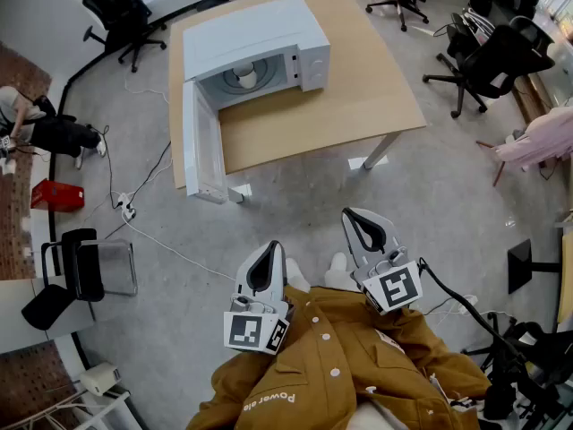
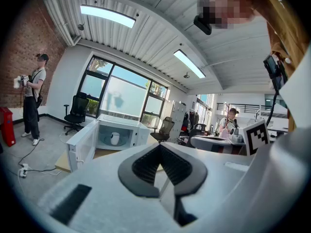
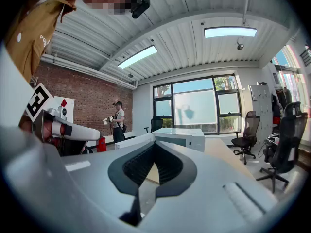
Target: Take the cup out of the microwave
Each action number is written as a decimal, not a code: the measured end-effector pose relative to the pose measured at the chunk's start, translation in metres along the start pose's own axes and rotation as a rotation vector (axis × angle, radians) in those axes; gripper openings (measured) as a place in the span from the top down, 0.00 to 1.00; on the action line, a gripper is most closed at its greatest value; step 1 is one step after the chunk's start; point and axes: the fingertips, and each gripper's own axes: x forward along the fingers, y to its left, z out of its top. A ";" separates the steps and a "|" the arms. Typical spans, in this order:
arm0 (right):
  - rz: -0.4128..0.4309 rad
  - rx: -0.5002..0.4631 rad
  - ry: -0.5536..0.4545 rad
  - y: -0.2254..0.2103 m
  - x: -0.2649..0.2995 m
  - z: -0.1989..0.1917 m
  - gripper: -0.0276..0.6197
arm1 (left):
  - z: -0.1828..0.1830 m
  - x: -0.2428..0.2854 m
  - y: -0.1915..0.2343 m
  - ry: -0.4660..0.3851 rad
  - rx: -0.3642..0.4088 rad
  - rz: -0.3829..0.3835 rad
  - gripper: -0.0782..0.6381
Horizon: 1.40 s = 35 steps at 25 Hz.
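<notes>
1. Right here by the brown jacket [image 1: 340,365], both tools are held in close. The left gripper [image 1: 271,249] has its jaws pressed tip to tip with nothing between them, and the right gripper [image 1: 354,218] is closed and empty too. If they reach the cup like that, they will shove it instead of gripping it.
2. Next out is bare floor, with a white cable [image 1: 170,251] snaking across on the left to a power strip [image 1: 126,210]. A step that way could snag a foot and jolt the whole approach.
3. At the table edge the microwave door [image 1: 204,146] hangs wide open, jutting over the edge toward the person. It looks like the main obstacle for the left gripper, and a knock could swing it or shift the oven.
4. The white microwave [image 1: 260,34] sits on the wooden table [image 1: 358,97]. The cup [image 1: 244,76] stands upright on the glass turntable inside, well away from both grippers. The cavity is low and boxed in, so a high or skewed entry risks clipping the frame, and a loose pinch could tip the cup.
5. Farther off — a red box [image 1: 55,193], a black office chair [image 1: 488,61], and a person [image 1: 45,128] on the left, all well clear of the path.
</notes>
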 end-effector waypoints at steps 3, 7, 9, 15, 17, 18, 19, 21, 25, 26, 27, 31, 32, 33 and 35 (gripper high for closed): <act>0.003 -0.002 -0.001 0.002 0.004 -0.002 0.95 | -0.001 0.001 0.003 0.000 -0.006 -0.004 0.89; 0.005 -0.006 0.014 0.006 0.008 -0.004 0.95 | -0.001 -0.001 0.008 -0.002 -0.016 -0.007 0.89; 0.011 -0.007 0.020 0.011 0.011 -0.006 0.95 | -0.002 -0.003 0.011 0.005 -0.024 -0.008 0.89; 0.071 0.040 -0.038 0.035 0.027 0.008 0.84 | -0.003 -0.015 0.032 0.016 -0.042 -0.002 0.89; 0.069 0.031 -0.009 0.039 0.033 0.004 0.85 | -0.003 -0.018 0.041 0.017 -0.043 -0.005 0.89; 0.061 0.021 -0.001 0.041 0.036 0.003 0.85 | -0.002 -0.020 0.046 0.018 -0.041 -0.007 0.89; 0.052 0.011 -0.001 0.042 0.041 0.003 0.85 | -0.002 -0.020 0.052 0.017 -0.038 -0.011 0.89; 0.033 -0.003 -0.004 0.044 0.049 0.002 0.85 | -0.002 -0.020 0.062 0.017 -0.035 -0.020 0.89; 0.004 0.000 0.012 0.043 0.060 -0.006 0.86 | -0.004 -0.016 0.075 0.031 -0.040 -0.037 0.89; 0.002 0.003 0.015 0.041 0.063 -0.006 0.86 | -0.002 -0.014 0.078 0.034 -0.042 -0.038 0.89; 0.000 0.004 0.015 0.037 0.067 -0.004 0.86 | 0.000 -0.010 0.080 0.035 -0.044 -0.038 0.89; 0.004 0.006 0.011 0.008 0.093 0.000 0.86 | 0.009 0.023 0.090 0.040 -0.049 -0.023 0.89; 0.009 0.006 0.013 -0.002 0.100 0.000 0.86 | 0.011 0.034 0.091 0.041 -0.051 -0.017 0.89; 0.016 0.007 0.014 -0.012 0.108 0.000 0.86 | 0.014 0.046 0.092 0.042 -0.050 -0.010 0.89; 0.032 0.010 0.010 -0.035 0.125 0.002 0.86 | 0.020 0.073 0.094 0.042 -0.042 0.008 0.89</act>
